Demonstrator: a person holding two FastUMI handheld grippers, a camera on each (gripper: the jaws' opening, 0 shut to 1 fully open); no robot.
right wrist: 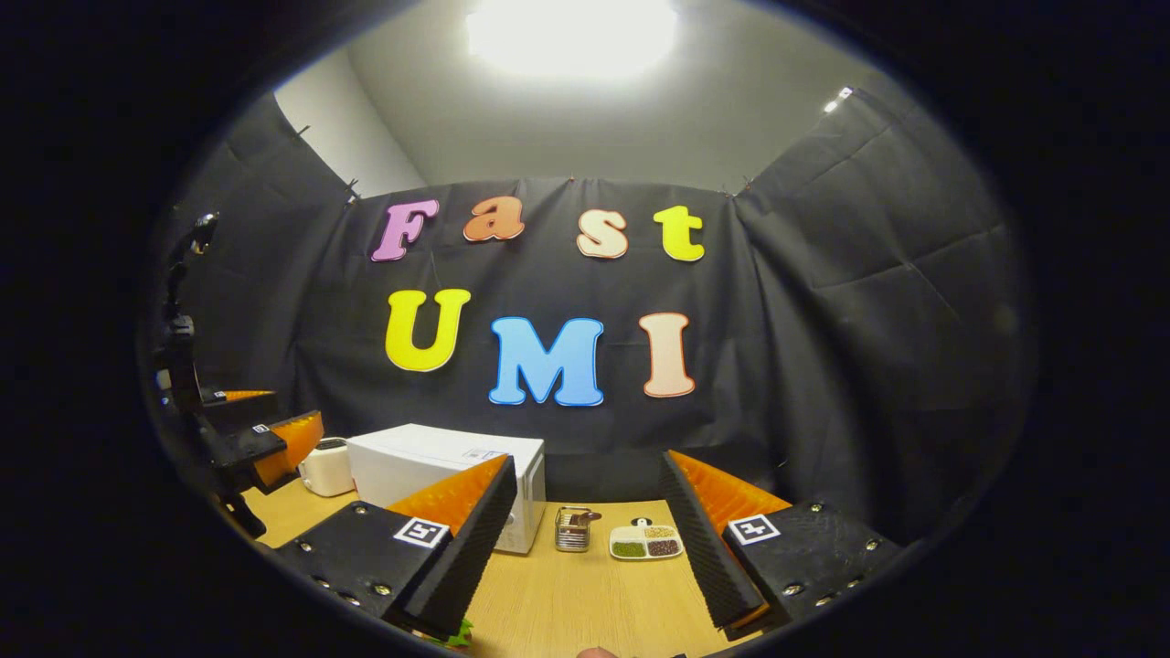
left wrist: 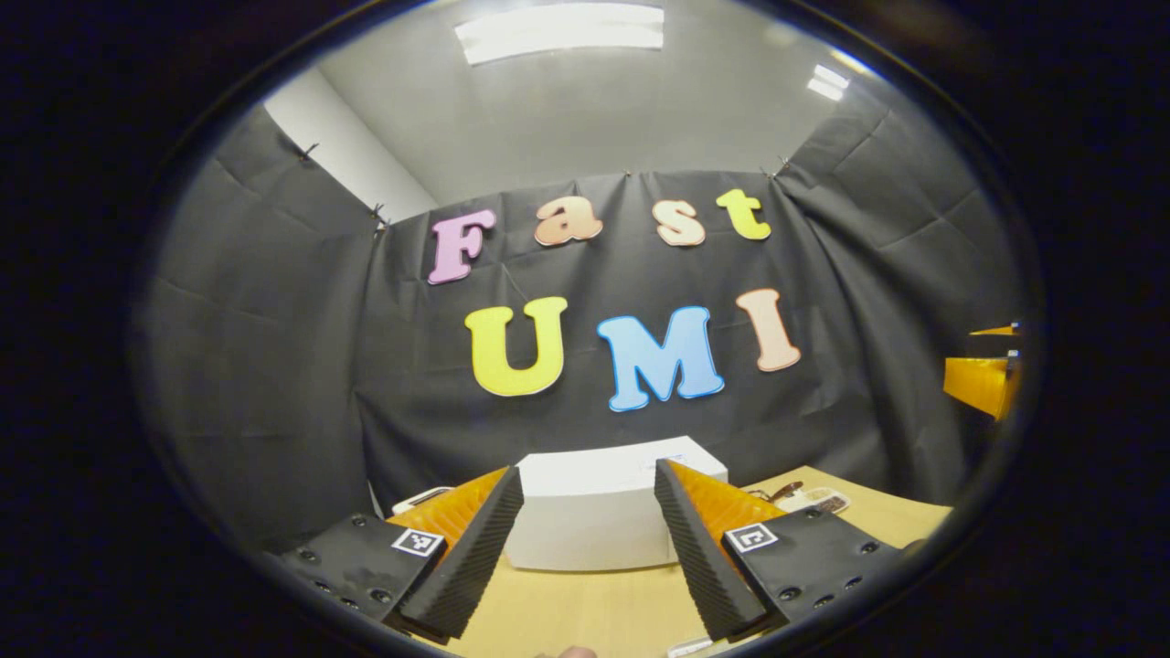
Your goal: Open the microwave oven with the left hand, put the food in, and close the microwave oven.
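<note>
Orange-fingered tools, both spread wide and empty, over the wooden bench (right wrist: 567, 594).
Beyond the right tool (right wrist: 585, 548) sits the food tray (right wrist: 646, 542); the white microwave (right wrist: 439, 471), door closed, stands toward the bench's far edge, ahead of the left tool (left wrist: 585, 557).

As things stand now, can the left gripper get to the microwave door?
Probably yes. The left gripper is open and faces the white microwave straight ahead across bare table, nothing between them.

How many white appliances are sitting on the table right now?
2: the microwave at the table's middle-left, and a small toaster-like appliance just left of it. Others may be hidden behind the grippers.
</note>
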